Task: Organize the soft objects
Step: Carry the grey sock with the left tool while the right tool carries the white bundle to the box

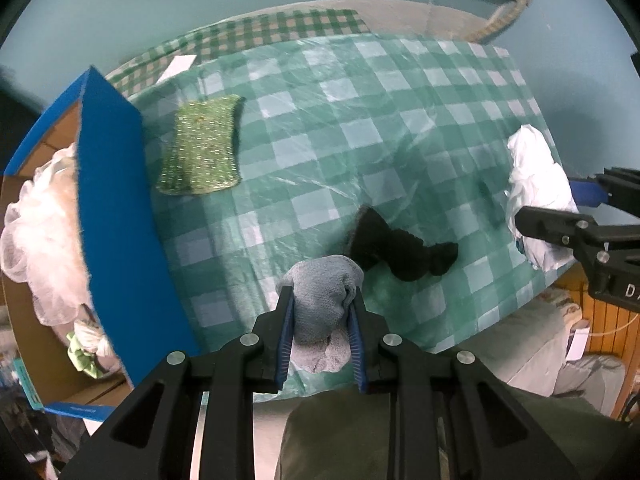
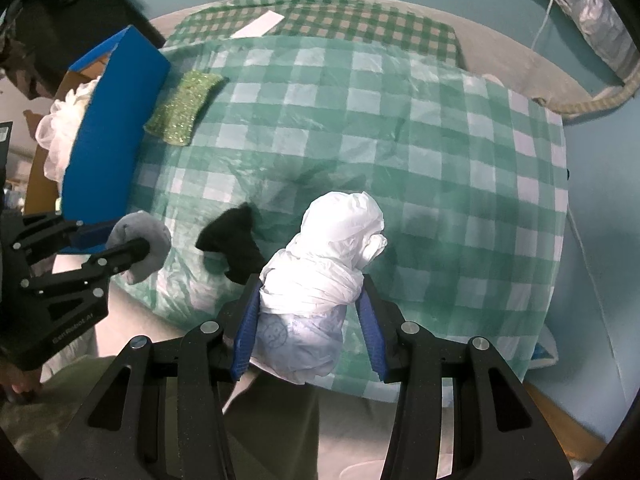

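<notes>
Lettering "GenRobot.AI" — left gripper (image 2: 138, 250) body

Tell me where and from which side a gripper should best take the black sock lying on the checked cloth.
Probably at the narrow waist of the black sock, coming straight down from above. It lies flat and crumpled on the checked cloth, pinched in the middle like a bow, so that bunched part gives the pads most to close on across its width.

Checked green tablecloth (image 1: 400, 128), glittery green sponge (image 1: 200, 148), black cloth (image 1: 400, 248), blue box (image 1: 116, 208)
</notes>
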